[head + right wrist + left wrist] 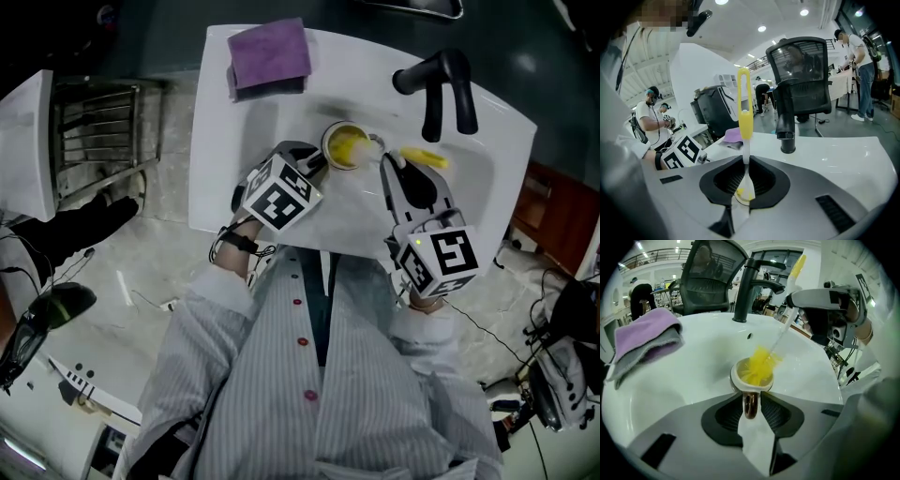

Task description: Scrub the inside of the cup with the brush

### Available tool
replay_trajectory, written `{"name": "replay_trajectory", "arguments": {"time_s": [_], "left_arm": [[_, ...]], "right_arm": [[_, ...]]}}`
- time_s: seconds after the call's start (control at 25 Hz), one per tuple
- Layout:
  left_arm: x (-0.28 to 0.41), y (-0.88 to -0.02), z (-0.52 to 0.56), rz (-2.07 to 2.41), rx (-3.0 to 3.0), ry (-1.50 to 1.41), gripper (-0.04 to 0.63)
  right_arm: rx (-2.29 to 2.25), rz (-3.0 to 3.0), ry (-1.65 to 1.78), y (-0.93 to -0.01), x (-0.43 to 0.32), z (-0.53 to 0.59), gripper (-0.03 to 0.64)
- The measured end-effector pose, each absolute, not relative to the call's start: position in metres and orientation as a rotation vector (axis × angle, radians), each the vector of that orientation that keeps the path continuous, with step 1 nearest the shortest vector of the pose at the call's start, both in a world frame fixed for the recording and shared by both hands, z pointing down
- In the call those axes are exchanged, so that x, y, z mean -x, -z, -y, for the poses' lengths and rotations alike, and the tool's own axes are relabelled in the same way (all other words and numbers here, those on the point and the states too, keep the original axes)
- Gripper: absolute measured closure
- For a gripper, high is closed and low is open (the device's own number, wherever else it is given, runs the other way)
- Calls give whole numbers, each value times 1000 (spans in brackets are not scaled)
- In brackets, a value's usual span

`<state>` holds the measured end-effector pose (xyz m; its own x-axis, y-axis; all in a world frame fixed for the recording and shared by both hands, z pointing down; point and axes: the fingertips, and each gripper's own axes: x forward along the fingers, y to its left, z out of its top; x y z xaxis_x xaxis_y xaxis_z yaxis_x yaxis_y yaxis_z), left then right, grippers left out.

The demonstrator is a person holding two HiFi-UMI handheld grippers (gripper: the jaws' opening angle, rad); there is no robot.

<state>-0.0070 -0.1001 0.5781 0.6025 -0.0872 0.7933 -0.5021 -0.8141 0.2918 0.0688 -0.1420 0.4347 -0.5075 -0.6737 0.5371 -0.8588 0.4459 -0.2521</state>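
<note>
A white cup (345, 147) with a brown handle (750, 404) stands upright in the white sink (234, 187). The brush's yellow bristles (761, 364) are inside the cup. Its white stem rises to the right, up to a yellow grip (745, 110). My right gripper (388, 165) is shut on that stem, right of the cup. In the right gripper view, my right gripper (745, 180) pinches the stem low down. My left gripper (315, 165) is at the cup's near left. In the left gripper view, my left gripper (750, 409) has its jaws on either side of the handle, slightly apart from it.
A black faucet (444, 86) rises at the sink's far right. A folded purple cloth (269, 54) lies on the far left rim. A wire rack (98, 131) stands left of the sink. People and an office chair (801, 79) are in the background.
</note>
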Motion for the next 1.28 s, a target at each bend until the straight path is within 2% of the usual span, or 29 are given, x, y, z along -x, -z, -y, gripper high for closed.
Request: {"name": "replay_trajectory", "arguments": {"time_s": [0.4, 0.56, 0.64, 1.28], "left_arm": [[7, -600, 95, 359, -2353, -1307, 480], [6, -600, 94, 332, -2347, -1292, 487], [5, -599, 92, 310, -2348, -1290, 532], [4, -598, 91, 284, -2359, -1269, 535]], "right_arm": [[-1348, 2321, -706, -441, -68, 137, 560], [-1364, 2310, -706, -443, -68, 136, 560], [-1372, 2305, -706, -444, -67, 135, 560], [-1212, 2180, -569, -468, -65, 120, 560]]}}
